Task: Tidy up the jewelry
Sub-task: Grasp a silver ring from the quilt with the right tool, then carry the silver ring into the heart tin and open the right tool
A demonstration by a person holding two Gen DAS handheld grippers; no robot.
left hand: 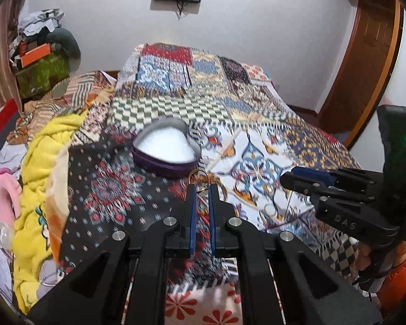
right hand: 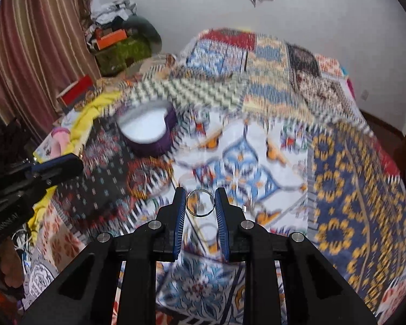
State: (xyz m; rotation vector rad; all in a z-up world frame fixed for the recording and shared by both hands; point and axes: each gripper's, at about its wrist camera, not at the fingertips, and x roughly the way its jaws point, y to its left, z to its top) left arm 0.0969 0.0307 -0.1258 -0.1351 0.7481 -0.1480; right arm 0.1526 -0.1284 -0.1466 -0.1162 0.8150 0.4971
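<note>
Jewelry waits to be sorted on a patchwork bedspread (left hand: 257, 86): a purple heart-shaped box (left hand: 166, 149) with white lining sits open toward the bed's left edge, well apart from the right gripper (right hand: 200, 201), whose fingers pinch a silver ring (right hand: 200, 202) by its outer rim. The left gripper (left hand: 201, 189) has its fingers drawn close on a gold ring or hoop (left hand: 200, 176) near the box's front wall; whether it truly grips cannot be told.

Held only across its rim, the silver ring could likely slip or twist free during the carry and vanish into the busy print. Motion blur smears the right view. Other pieces lying on the cloth are hard to separate from the pattern, and the box's depth is hidden.
</note>
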